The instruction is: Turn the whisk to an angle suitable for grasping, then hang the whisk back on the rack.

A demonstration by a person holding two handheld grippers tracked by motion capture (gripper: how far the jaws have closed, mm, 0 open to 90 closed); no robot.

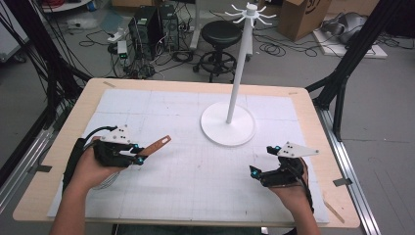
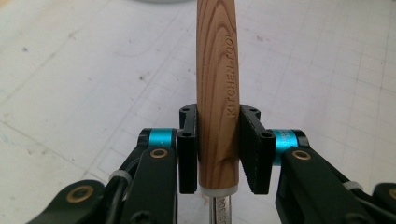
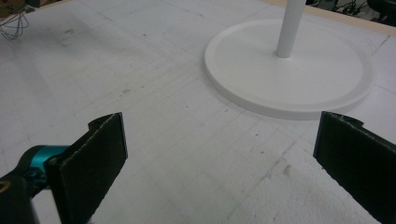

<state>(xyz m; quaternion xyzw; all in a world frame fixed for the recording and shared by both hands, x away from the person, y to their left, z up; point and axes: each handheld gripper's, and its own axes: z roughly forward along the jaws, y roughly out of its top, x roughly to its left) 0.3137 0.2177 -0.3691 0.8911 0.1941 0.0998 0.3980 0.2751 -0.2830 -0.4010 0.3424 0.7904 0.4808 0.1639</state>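
Observation:
A whisk with a wooden handle point(image 1: 157, 144) marked "KITCHEN TOOL" point(image 2: 217, 79) is held level above the white mat at the left. My left gripper point(image 1: 138, 155) point(image 2: 218, 144) is shut on the handle near its metal collar. The handle's free end points toward a white hook stand point(image 1: 238, 78). The whisk's wire loops point(image 1: 104, 183) point(image 3: 11, 23) stick out under the left hand. My right gripper point(image 1: 263, 160) point(image 3: 219, 154) is wide open over the mat at the right with nothing between its jaws. It faces the stand's round base point(image 3: 261, 88).
The stand's base point(image 1: 215, 131) sits on the white gridded mat point(image 1: 195, 171) at the middle back, and its pole rises to a ring of hooks point(image 1: 250, 13). Beyond the wooden table edge point(image 1: 195, 84) are a stool point(image 1: 221, 34) and computer towers.

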